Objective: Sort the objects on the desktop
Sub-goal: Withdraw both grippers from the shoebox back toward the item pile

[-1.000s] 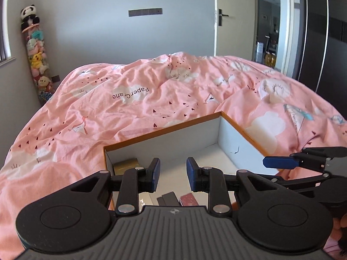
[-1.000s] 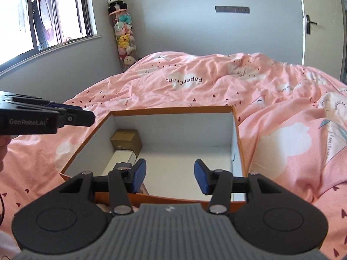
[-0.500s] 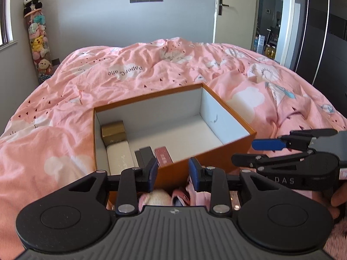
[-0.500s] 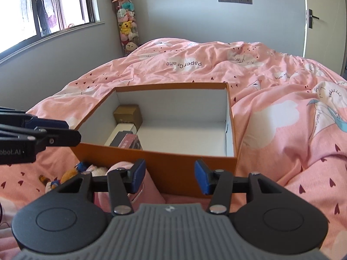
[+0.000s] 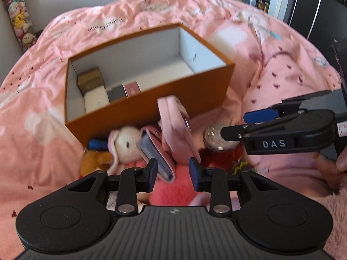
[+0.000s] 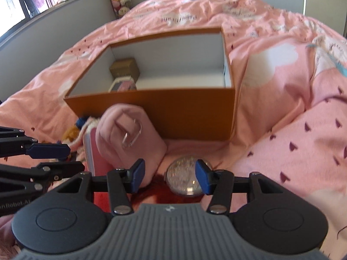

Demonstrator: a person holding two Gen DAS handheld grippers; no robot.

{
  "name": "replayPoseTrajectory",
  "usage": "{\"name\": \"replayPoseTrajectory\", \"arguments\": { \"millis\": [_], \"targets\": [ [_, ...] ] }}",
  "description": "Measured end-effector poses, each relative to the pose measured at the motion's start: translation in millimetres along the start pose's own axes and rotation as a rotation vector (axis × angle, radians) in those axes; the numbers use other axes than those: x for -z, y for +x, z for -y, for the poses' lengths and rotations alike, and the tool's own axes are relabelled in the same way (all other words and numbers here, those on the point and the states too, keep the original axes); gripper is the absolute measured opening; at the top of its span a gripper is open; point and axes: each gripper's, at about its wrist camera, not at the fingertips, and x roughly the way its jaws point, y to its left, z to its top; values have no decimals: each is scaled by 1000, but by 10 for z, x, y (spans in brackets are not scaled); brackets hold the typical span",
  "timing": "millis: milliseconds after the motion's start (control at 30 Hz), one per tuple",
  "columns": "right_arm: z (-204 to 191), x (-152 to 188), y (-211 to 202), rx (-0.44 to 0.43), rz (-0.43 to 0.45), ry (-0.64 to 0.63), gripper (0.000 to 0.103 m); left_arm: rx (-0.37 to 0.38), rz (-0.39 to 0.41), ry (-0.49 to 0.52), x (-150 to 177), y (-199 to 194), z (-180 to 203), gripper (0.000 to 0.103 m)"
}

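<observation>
An orange box (image 5: 151,99) (image 6: 173,112) with a white inside stands on the pink bedspread and holds a gold box (image 5: 90,79), a white box (image 5: 95,103) and two small dark and pink boxes. A heap lies before its near wall: a white bunny plush (image 5: 125,145), a pink pouch (image 5: 177,130) (image 6: 128,138), a flat blue-grey case (image 5: 156,158) and a clear glass ball (image 5: 213,139) (image 6: 184,177). My left gripper (image 5: 172,174) (image 6: 58,158) hangs open over the case's near end. My right gripper (image 6: 170,176) (image 5: 240,124) is open just above the glass ball.
A brown plush (image 5: 95,162) and a blue toy (image 5: 97,144) lie left of the bunny. Red fluff (image 5: 219,158) and pink fluff (image 5: 173,192) fill the near side of the heap. The two grippers are close side by side. A person's fingers (image 5: 331,164) show at far right.
Both grippers have tipped downward and sunk toward the near side of the box. The heap in front of the box has come into view. The left jaws stand slightly wider.
</observation>
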Motion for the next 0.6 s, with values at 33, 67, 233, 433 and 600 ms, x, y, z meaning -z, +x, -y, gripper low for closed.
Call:
{"name": "replayPoseTrajectory", "arguments": {
  "millis": [33, 67, 233, 433, 600],
  "targets": [
    [7, 10, 28, -8, -18, 5, 54, 8, -18, 3, 15, 18, 21, 36],
    [5, 20, 49, -14, -32, 8, 54, 17, -37, 6, 31, 37, 36, 36],
    [12, 38, 113, -24, -83, 18, 55, 58, -136, 20, 119, 153, 94, 36],
    [84, 68, 158, -73, -117, 60, 55, 97, -184, -5, 175, 172, 64, 35],
    [-12, 54, 170, -153, -102, 24, 54, 93, -137, -77, 170, 124, -36, 35]
  ]
}}
